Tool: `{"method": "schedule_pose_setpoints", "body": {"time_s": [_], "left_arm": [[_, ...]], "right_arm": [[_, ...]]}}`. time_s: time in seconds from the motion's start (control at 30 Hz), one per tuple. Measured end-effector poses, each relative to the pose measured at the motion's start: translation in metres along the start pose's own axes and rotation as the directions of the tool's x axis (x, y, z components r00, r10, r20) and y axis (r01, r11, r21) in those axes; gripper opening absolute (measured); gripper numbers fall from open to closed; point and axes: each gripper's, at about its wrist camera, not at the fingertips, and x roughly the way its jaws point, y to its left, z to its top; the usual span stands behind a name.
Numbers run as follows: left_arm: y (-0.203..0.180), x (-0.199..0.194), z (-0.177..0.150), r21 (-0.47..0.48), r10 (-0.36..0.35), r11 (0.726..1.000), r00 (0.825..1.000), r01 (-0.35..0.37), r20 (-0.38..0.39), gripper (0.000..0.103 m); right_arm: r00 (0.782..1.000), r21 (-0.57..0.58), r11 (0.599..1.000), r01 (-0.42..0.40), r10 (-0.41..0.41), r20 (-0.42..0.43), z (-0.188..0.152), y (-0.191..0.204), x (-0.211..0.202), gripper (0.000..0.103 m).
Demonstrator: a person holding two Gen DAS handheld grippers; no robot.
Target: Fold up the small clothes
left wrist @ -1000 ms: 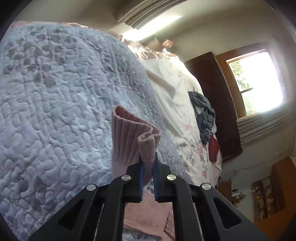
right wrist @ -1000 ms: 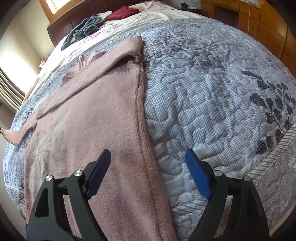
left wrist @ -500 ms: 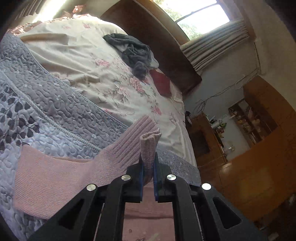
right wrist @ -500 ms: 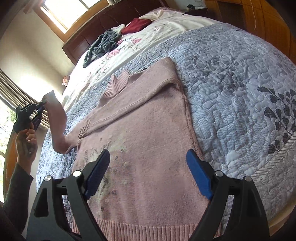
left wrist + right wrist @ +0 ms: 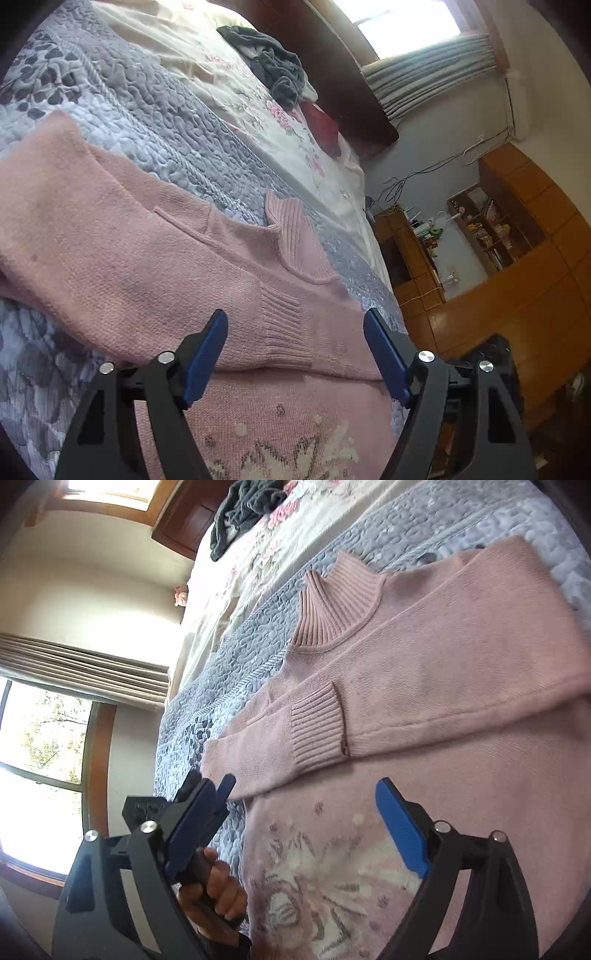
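since half a second ago the left gripper (image 5: 295, 354) has let go of the ribbed cuff (image 5: 284, 328) and its blue pads now stand wide apart, empty, hovering just above it. sleeve now lies folded across the chest of the pink knitted sweater with a white embroidered motif (image 5: 424, 709), cuff resting near the middle. right gripper (image 5: 299, 838) is also spread open, holding nothing, above the motif on the lower front. a hand (image 5: 218, 890) holding the left tool shows at the sweater's left side in the right wrist view. sweater lies flat on the grey-blue quilted bedspread (image 5: 155, 107), ribbed collar (image 5: 336, 605) pointing toward the headboard. farther off: floral cream sheet (image 5: 258, 107), a crumpled dark grey garment (image 5: 273, 70), a red cloth (image 5: 321, 122), wooden shelves (image 5: 480, 229). risk, judged: the loose sleeve could slide off if the next grab drags the body fabric; knit is soft, a pinch may pick up both layers and undo the fold.
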Motion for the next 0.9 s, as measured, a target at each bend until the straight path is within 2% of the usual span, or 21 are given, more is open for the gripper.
{"method": "schedule_pose_setpoints", "body": {"time_s": [0.07,0.13,0.2,0.3,0.33,0.4,0.43,0.47,0.5,0.53,0.57,0.6,0.77,0.9], "left_arm": [[0.003,-0.013,0.017,-0.026,-0.043,0.999,0.999,0.043,0.0,0.076],[0.004,-0.036,0.031,-0.017,-0.116,0.993,0.99,0.117,0.075,0.079],[0.022,-0.049,0.031,-0.077,-0.098,0.991,0.985,0.11,0.145,0.08],[0.047,-0.05,0.035,-0.191,-0.12,0.97,0.98,0.149,0.157,0.08],[0.048,-0.051,0.039,-0.191,-0.139,0.967,0.976,0.171,0.17,0.08],[0.047,-0.056,0.043,-0.17,-0.131,0.971,0.971,0.166,0.198,0.08],[0.048,-0.058,0.043,-0.175,-0.129,0.97,0.969,0.167,0.21,0.08],[0.051,-0.06,0.043,-0.188,-0.131,0.967,0.966,0.174,0.223,0.08],[0.055,-0.062,0.043,-0.202,-0.131,0.962,0.963,0.181,0.236,0.08],[0.059,-0.066,0.043,-0.215,-0.133,0.958,0.959,0.189,0.25,0.08],[0.062,-0.069,0.044,-0.227,-0.139,0.953,0.955,0.202,0.264,0.08],[0.065,-0.073,0.045,-0.233,-0.143,0.949,0.949,0.211,0.28,0.08],[0.071,-0.086,0.048,-0.234,-0.138,0.947,0.936,0.22,0.323,0.08],[0.069,-0.081,0.049,-0.234,-0.135,0.948,0.94,0.214,0.314,0.08]], "right_arm": [[0.997,0.016,1.0,-0.003,0.004,-0.082,0.025,0.0,0.041,0.075],[0.988,0.031,0.999,0.04,-0.035,-0.149,0.043,-0.002,0.073,0.072],[0.979,0.037,0.996,0.085,-0.076,-0.191,0.052,-0.005,0.095,0.071],[0.968,0.045,0.992,0.121,-0.108,-0.227,0.055,-0.008,0.114,0.071],[0.966,0.04,0.99,0.133,-0.121,-0.229,0.055,-0.007,0.117,0.071],[0.965,0.043,0.989,0.143,-0.129,-0.229,0.054,-0.004,0.119,0.07],[0.964,0.044,0.988,0.145,-0.131,-0.233,0.057,-0.003,0.121,0.066],[0.961,0.043,0.988,0.149,-0.135,-0.24,0.057,-0.001,0.121,0.051],[0.958,0.043,0.987,0.156,-0.141,-0.251,0.057,-0.001,0.121,0.031],[0.954,0.041,0.986,0.164,-0.148,-0.261,0.057,0.001,0.121,0.02],[0.952,0.031,0.985,0.172,-0.158,-0.261,0.058,0.006,0.118,0.01],[0.954,0.011,0.985,0.173,-0.165,-0.25,0.061,0.012,0.112,0.009],[0.981,-0.173,0.976,0.135,-0.156,-0.116,0.086,0.092,0.04,0.007],[0.984,-0.287,0.942,0.177,-0.176,0.03,0.1,0.134,-0.04,0.007]]}}
